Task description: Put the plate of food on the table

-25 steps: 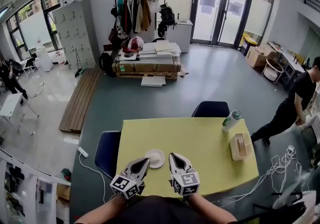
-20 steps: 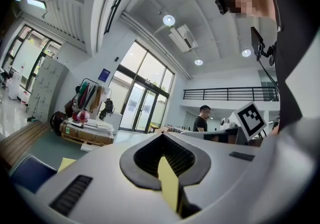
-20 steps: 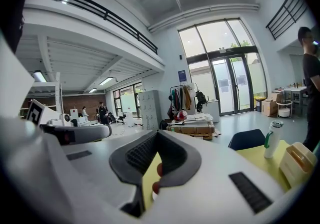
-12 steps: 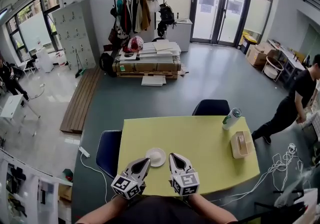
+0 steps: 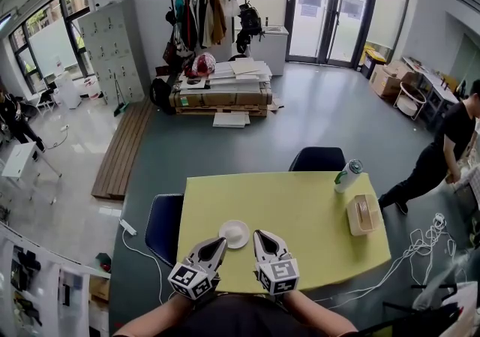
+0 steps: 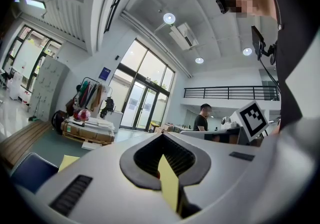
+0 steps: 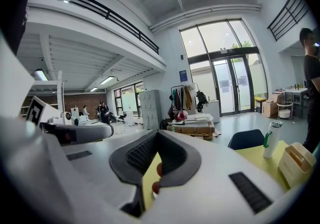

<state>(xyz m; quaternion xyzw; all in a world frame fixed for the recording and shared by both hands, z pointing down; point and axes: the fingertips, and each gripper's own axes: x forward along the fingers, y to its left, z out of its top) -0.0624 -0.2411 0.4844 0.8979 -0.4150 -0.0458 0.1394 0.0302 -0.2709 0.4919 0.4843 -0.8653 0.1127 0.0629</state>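
A small white plate (image 5: 234, 234) lies on the yellow table (image 5: 300, 208), near its front edge. My left gripper (image 5: 220, 241) points at the plate's near left rim with its jaws shut and nothing in them. Just right of the plate, my right gripper (image 5: 259, 235) is also shut and empty. In the left gripper view the closed tips of the left gripper (image 6: 162, 134) leave only a slit of yellow table showing. The right gripper (image 7: 157, 132) shows the same in its own view, with small reddish bits in the slit. What they are I cannot tell.
A green-capped bottle (image 5: 348, 176) and a tissue box (image 5: 361, 215) stand at the table's right end. Dark chairs sit at the far side (image 5: 318, 159) and the left end (image 5: 163, 227). A person (image 5: 442, 155) bends over at the far right. Cables (image 5: 420, 249) lie on the floor.
Neither gripper nor the plate has moved on the table. The head view has shifted slightly.
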